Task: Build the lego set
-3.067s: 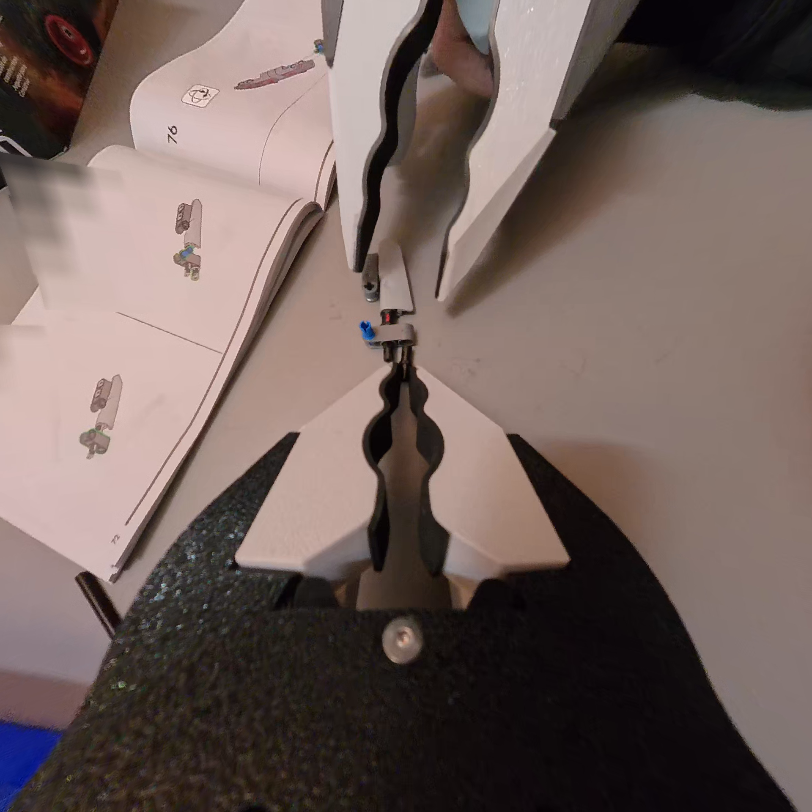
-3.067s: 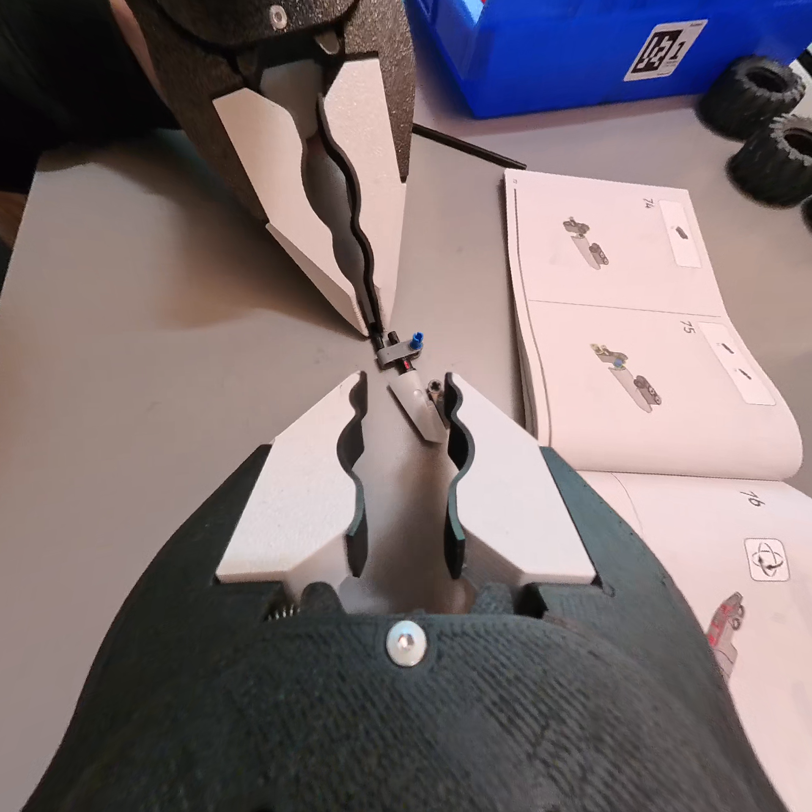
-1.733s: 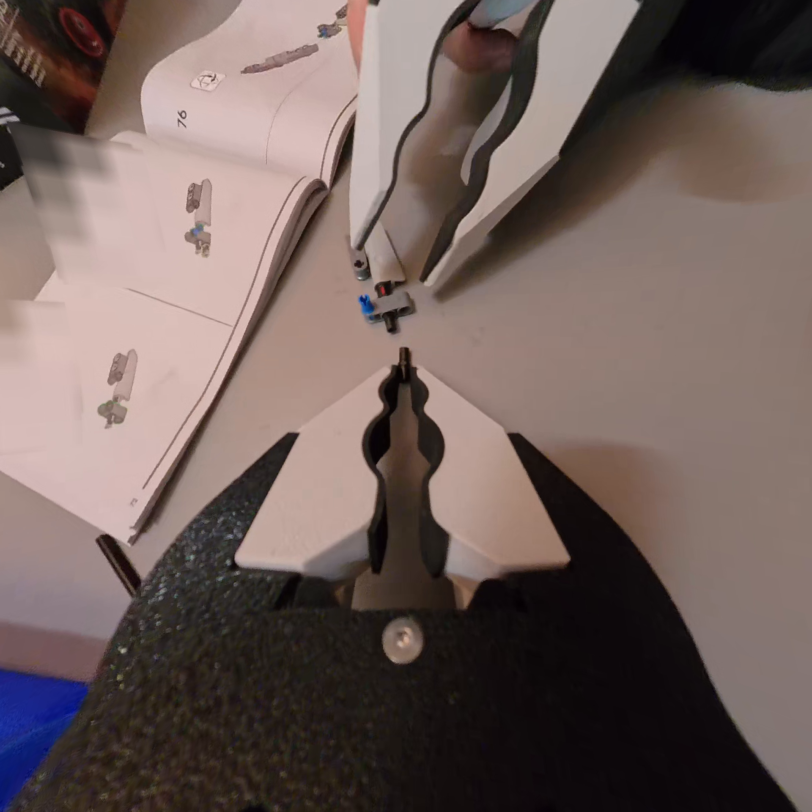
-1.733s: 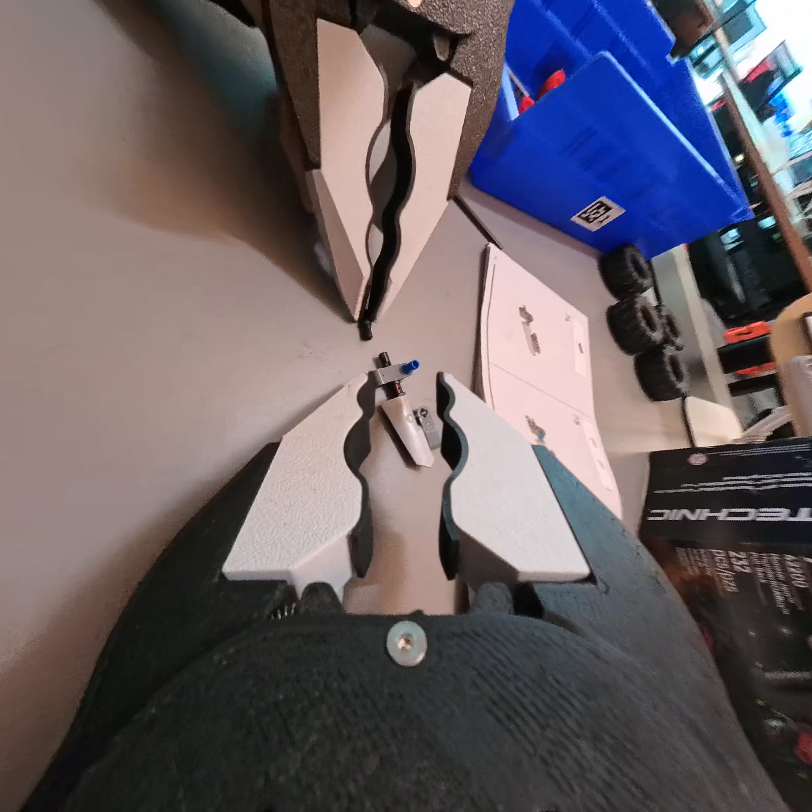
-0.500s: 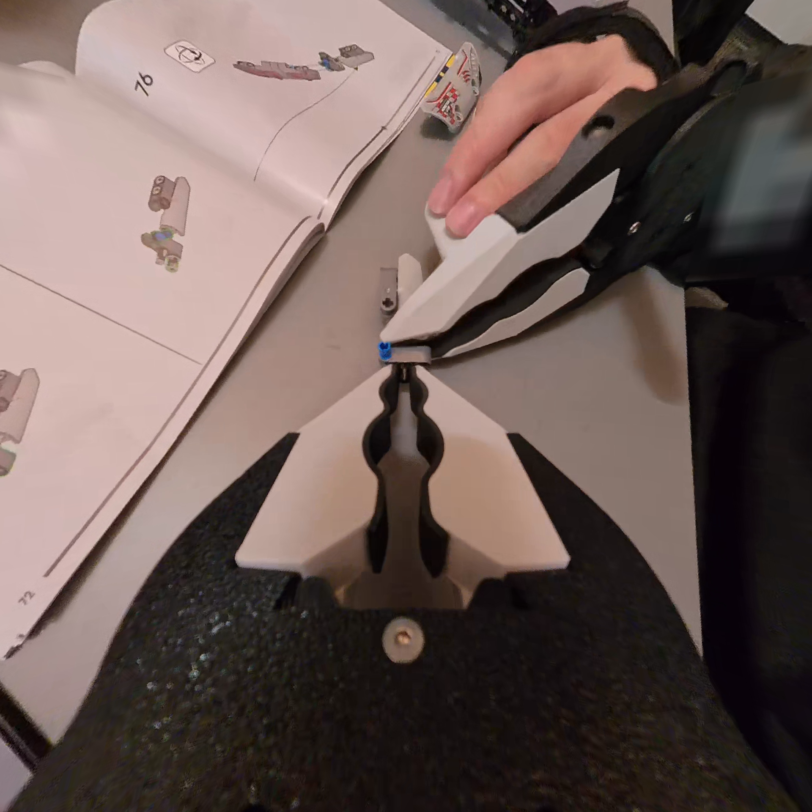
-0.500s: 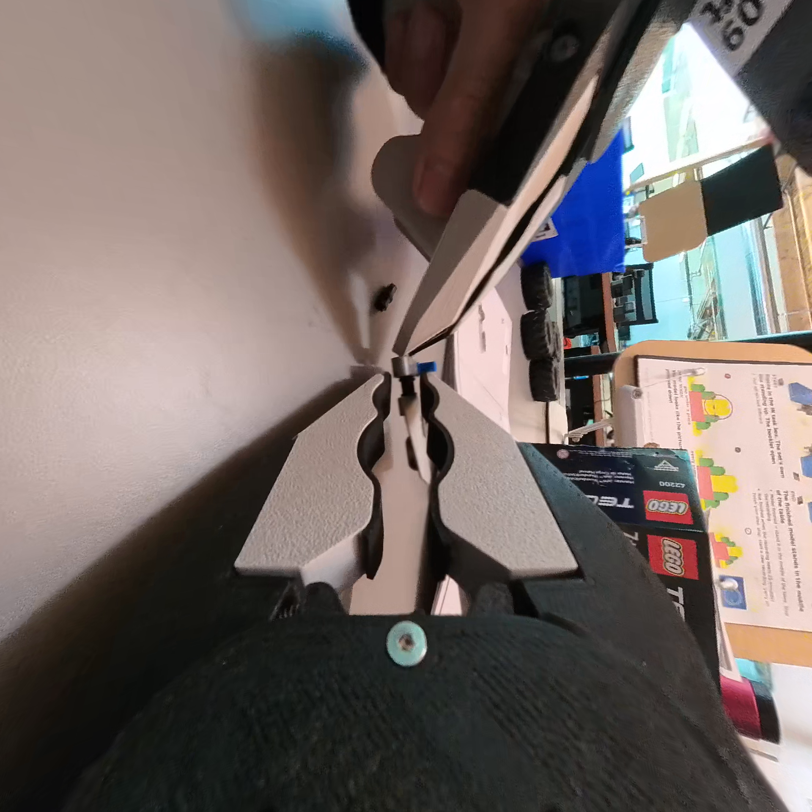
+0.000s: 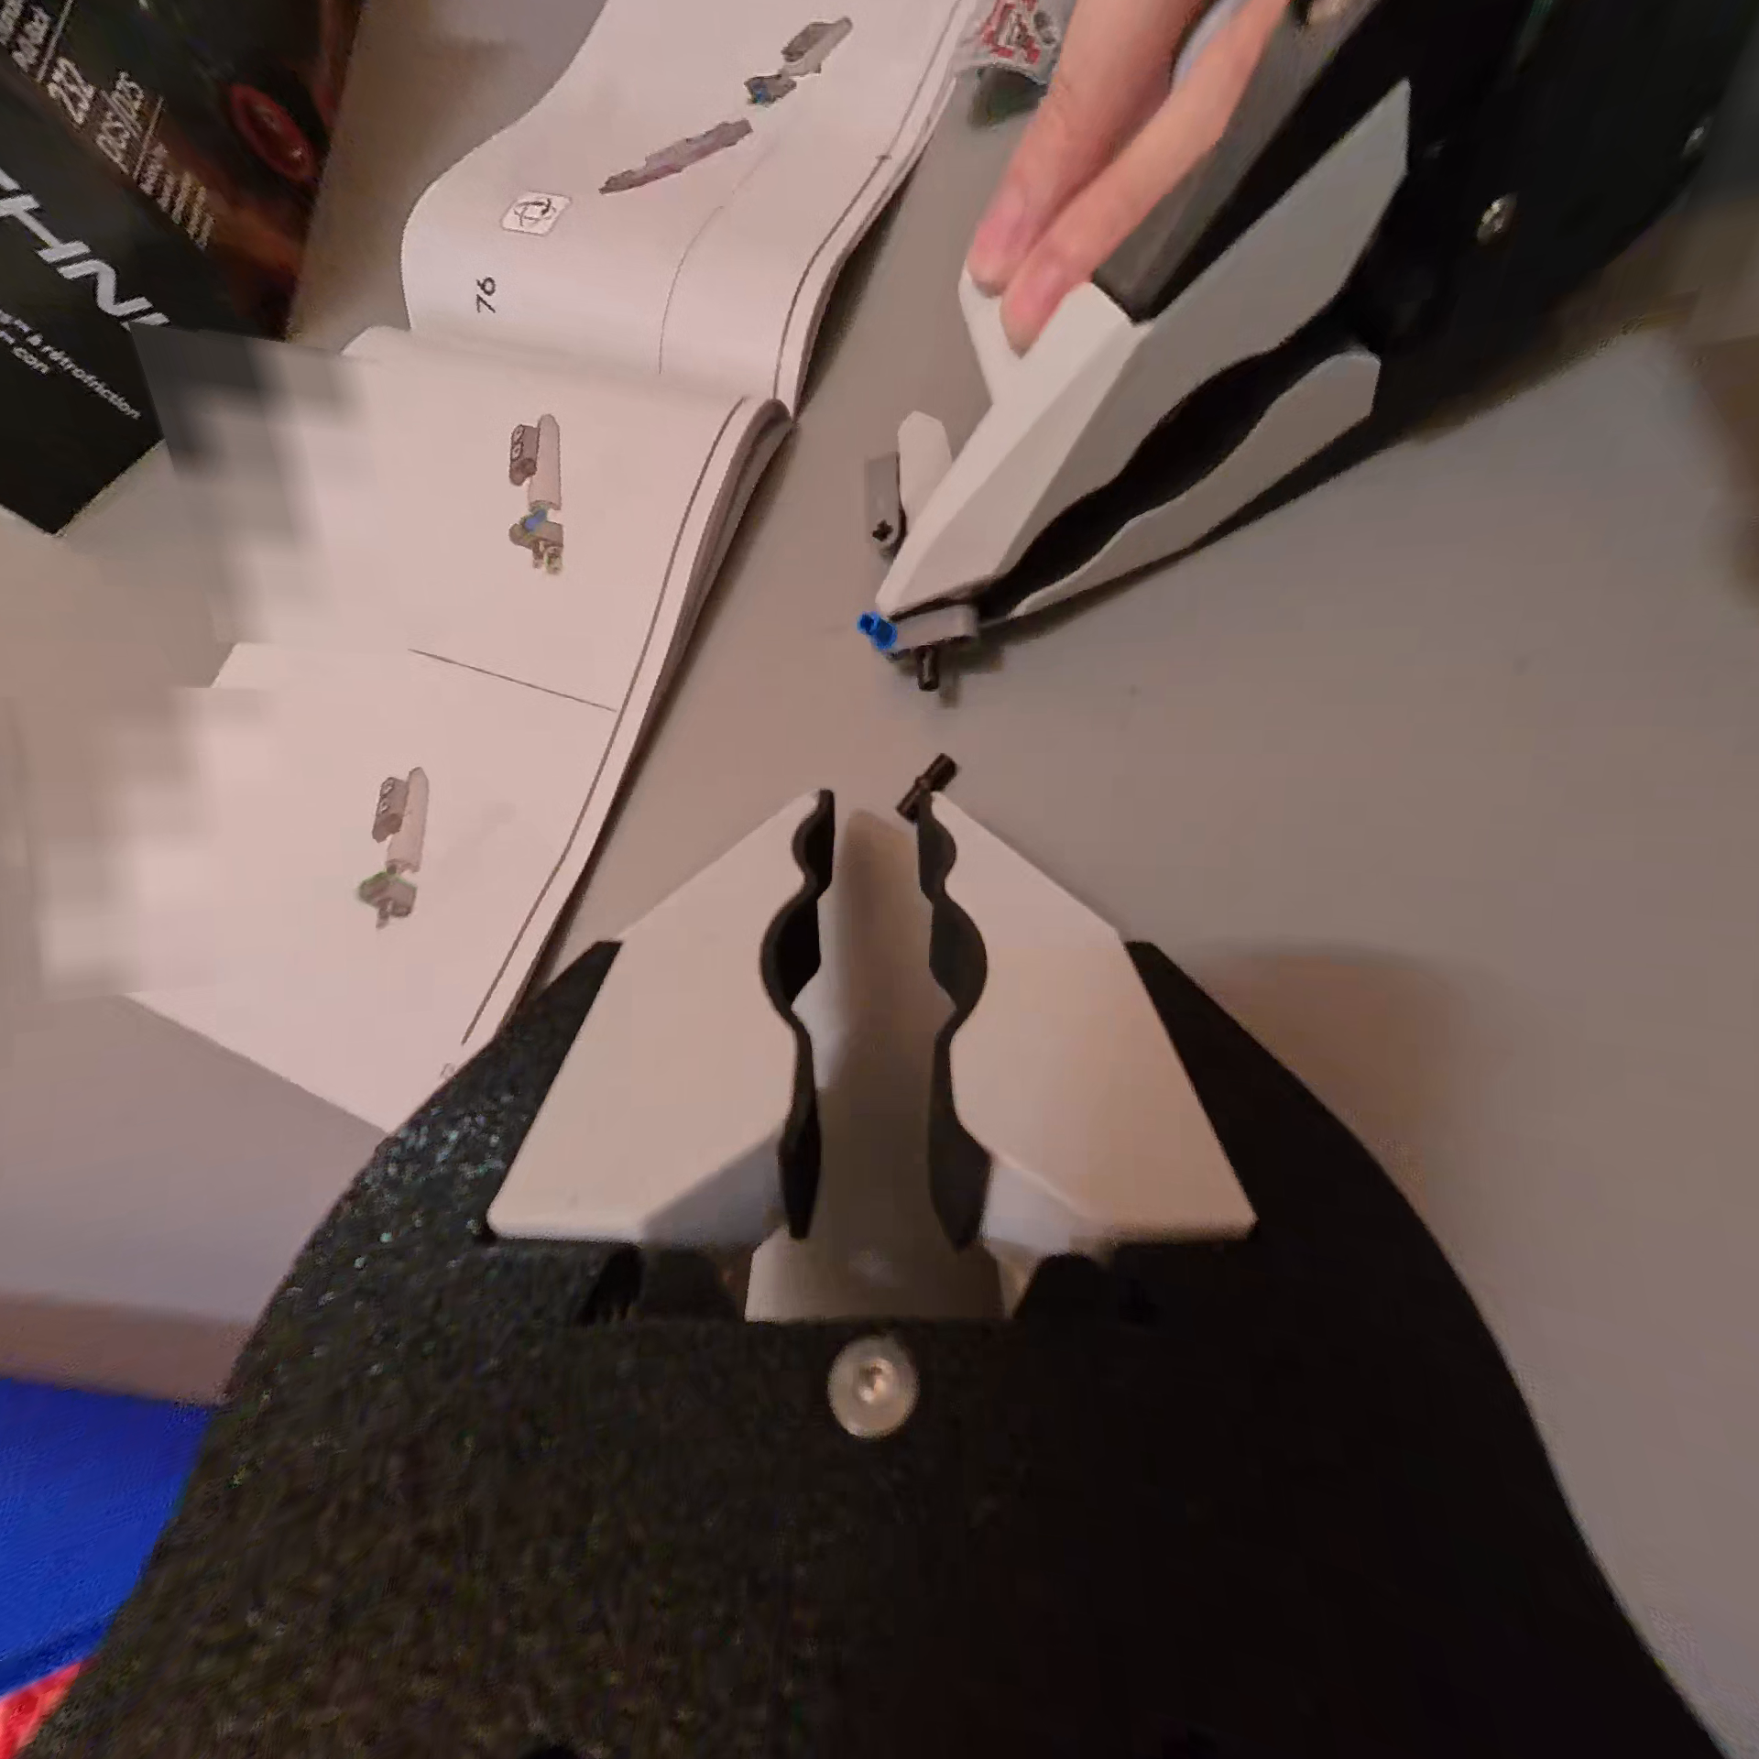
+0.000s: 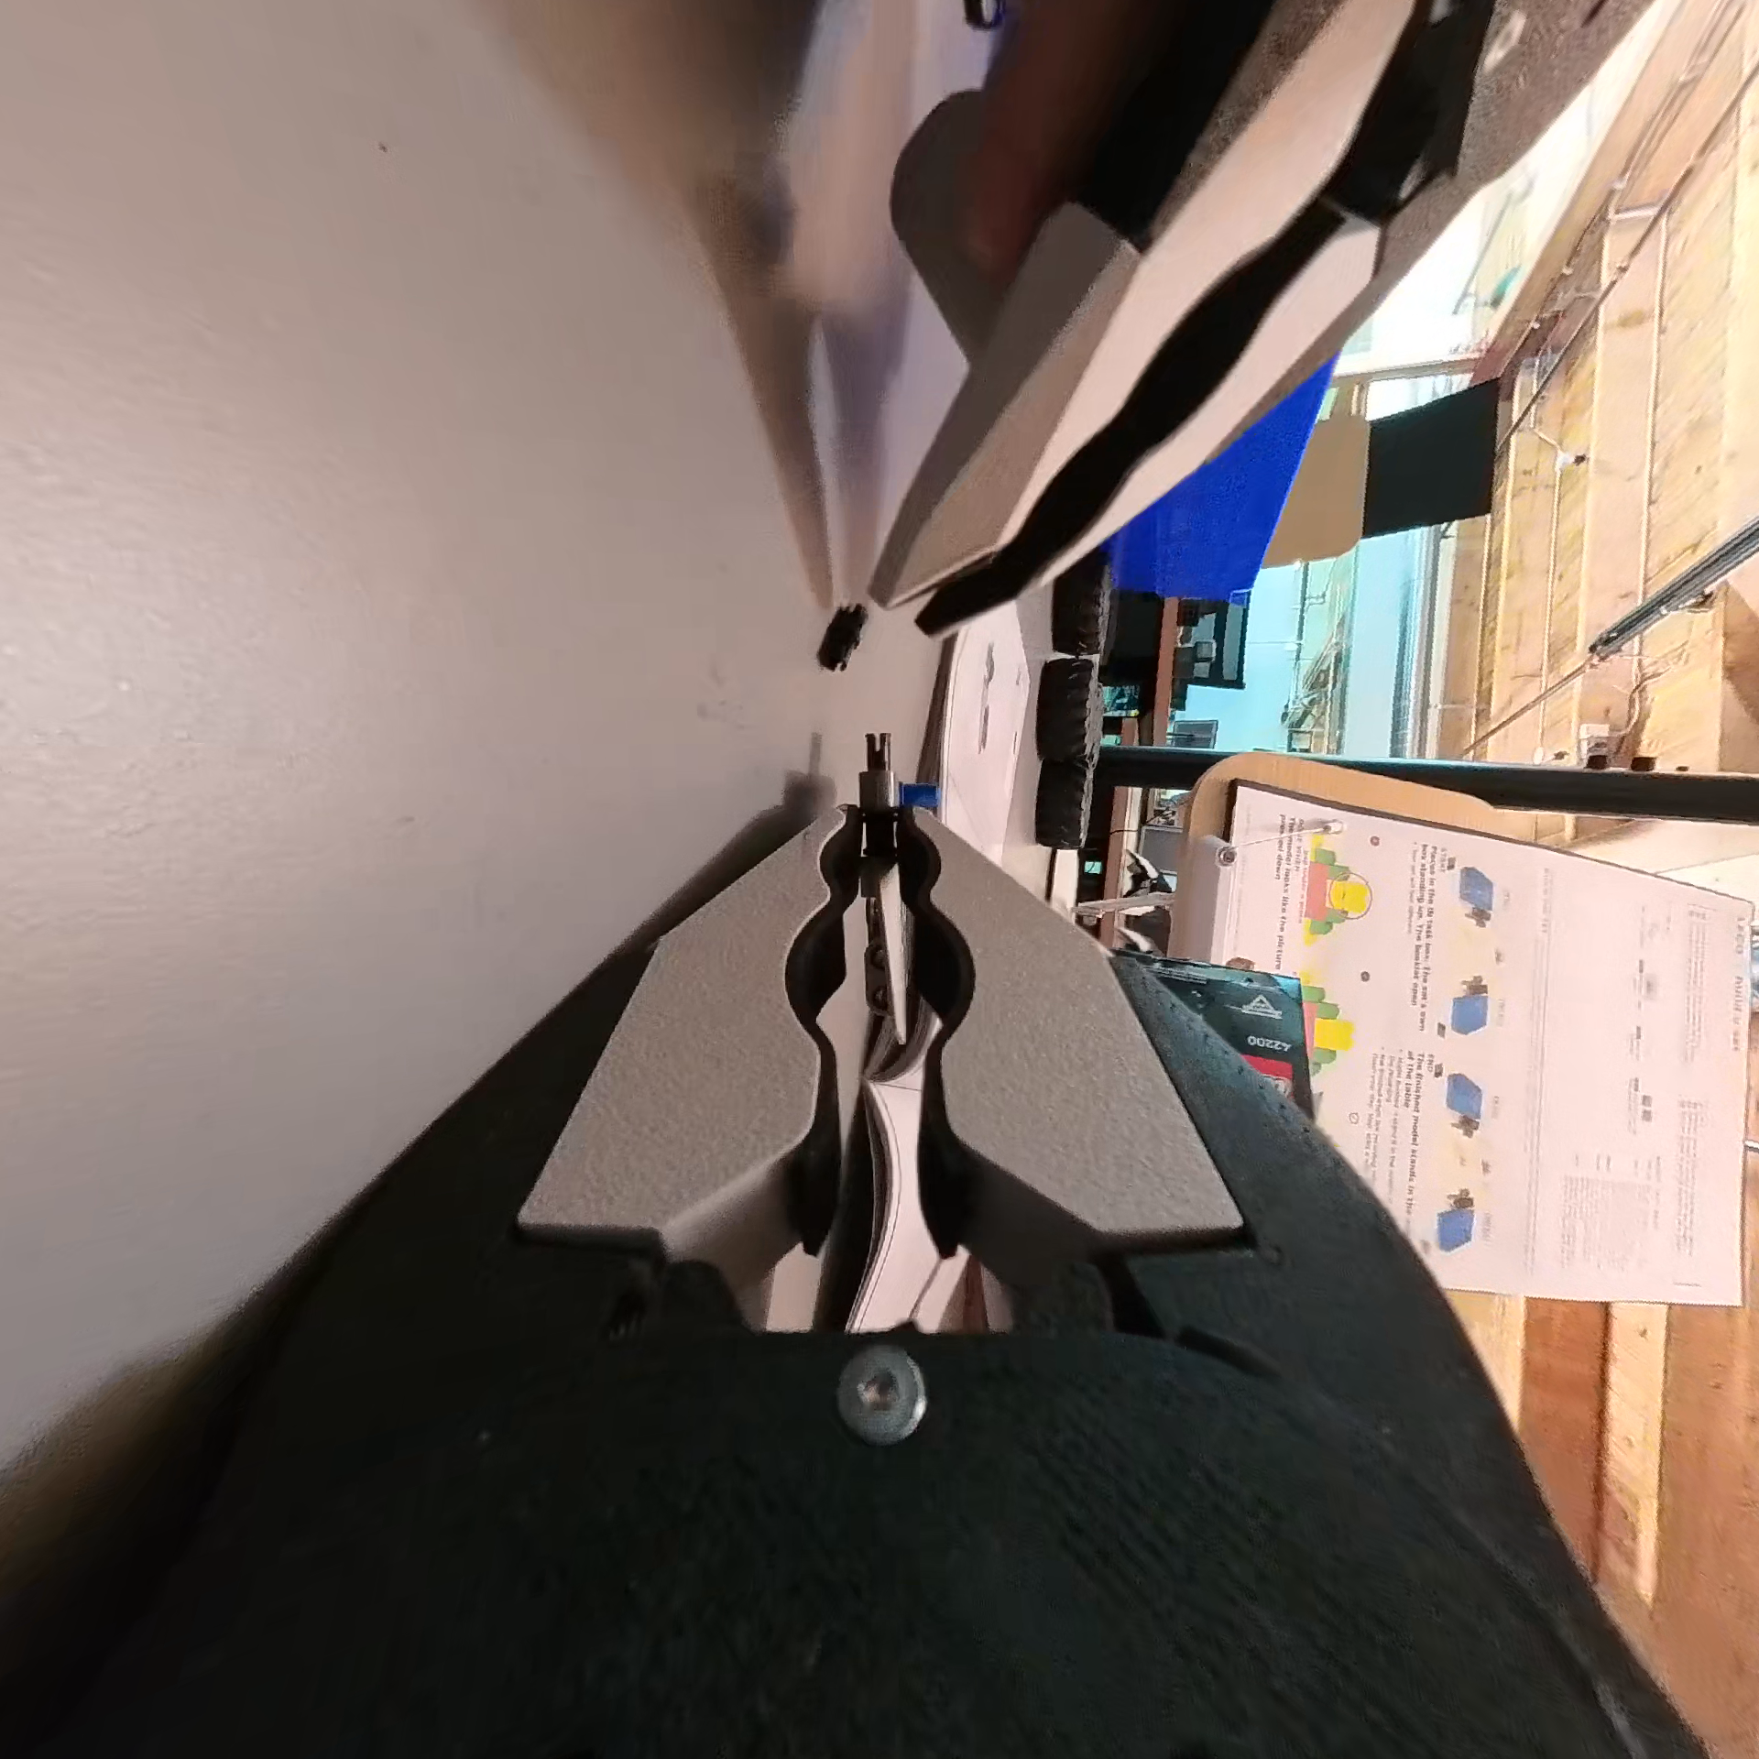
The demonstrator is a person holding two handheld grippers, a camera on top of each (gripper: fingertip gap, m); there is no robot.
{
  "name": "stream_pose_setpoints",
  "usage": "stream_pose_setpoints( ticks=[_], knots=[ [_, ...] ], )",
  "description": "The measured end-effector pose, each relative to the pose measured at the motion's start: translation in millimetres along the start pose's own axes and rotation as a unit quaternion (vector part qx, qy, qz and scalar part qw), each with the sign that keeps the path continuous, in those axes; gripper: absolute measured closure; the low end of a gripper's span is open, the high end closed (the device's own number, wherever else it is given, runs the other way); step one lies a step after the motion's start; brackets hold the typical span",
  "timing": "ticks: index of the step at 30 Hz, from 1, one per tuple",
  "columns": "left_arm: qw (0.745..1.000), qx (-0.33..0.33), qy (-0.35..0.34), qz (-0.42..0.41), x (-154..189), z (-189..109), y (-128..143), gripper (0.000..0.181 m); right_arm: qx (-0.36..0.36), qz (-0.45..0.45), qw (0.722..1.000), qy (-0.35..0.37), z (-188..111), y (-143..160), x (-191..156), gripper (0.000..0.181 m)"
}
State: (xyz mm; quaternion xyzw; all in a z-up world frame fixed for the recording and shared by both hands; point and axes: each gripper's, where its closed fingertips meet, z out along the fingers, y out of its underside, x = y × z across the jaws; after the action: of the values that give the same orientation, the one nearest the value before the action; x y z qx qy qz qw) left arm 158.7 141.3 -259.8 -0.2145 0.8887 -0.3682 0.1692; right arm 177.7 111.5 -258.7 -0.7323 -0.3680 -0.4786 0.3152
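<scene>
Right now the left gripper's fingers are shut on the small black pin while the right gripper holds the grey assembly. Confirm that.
Not quite. The left wrist view shows the left gripper with its fingers open; the small black pin lies loose at one fingertip. The right gripper does hold the grey assembly.

The left gripper [image 7: 874, 809] is now opening, its black pin [image 7: 927, 782] lying loose by the right fingertip.

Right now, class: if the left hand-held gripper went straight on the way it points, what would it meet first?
Probably the loose black pin by its tips, then the grey assembly clamped in the right hand-held gripper. Depth is uncertain.
</scene>
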Motion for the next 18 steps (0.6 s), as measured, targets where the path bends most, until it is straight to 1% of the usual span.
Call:
stream_pose_setpoints(
  ticks=[1, 4, 7, 8, 10, 14, 18],
  knots=[
    [1.000, 0.001, 0.009, 0.004, 1.6, 0.8, 1.8, 0.167, 0.000, 0.005, 1.000, -0.003, 0.4, 0.6, -0.3, 0.176],
    [0.999, -0.006, 0.044, 0.011, 6.6, 4.5, 5.6, 0.167, 0.001, 0.009, 1.000, -0.006, 0.4, 1.0, -0.7, 0.176],
    [0.998, -0.001, 0.059, 0.019, 6.1, 6.2, 2.4, 0.167, 0.000, 0.016, 1.000, -0.010, 0.2, 1.6, -0.8, 0.176],
    [0.997, -0.002, 0.068, 0.020, 8.0, 8.0, 2.7, 0.169, 0.000, 0.017, 1.000, -0.010, 0.1, 1.8, -0.7, 0.176],
    [0.996, 0.004, 0.084, 0.016, 12.6, 10.2, 1.0, 0.178, 0.001, 0.015, 1.000, -0.009, -0.1, 2.0, -0.6, 0.176],
    [0.996, 0.008, 0.087, 0.002, 17.0, 11.0, -0.1, 0.179, 0.000, 0.013, 1.000, -0.003, 0.4, 2.5, 0.1, 0.176],
    [0.999, 0.004, 0.047, -0.011, 17.4, 12.2, -1.8, 0.179, -0.003, 0.019, 1.000, 0.000, 0.6, 3.5, 0.8, 0.176]
  ],
)
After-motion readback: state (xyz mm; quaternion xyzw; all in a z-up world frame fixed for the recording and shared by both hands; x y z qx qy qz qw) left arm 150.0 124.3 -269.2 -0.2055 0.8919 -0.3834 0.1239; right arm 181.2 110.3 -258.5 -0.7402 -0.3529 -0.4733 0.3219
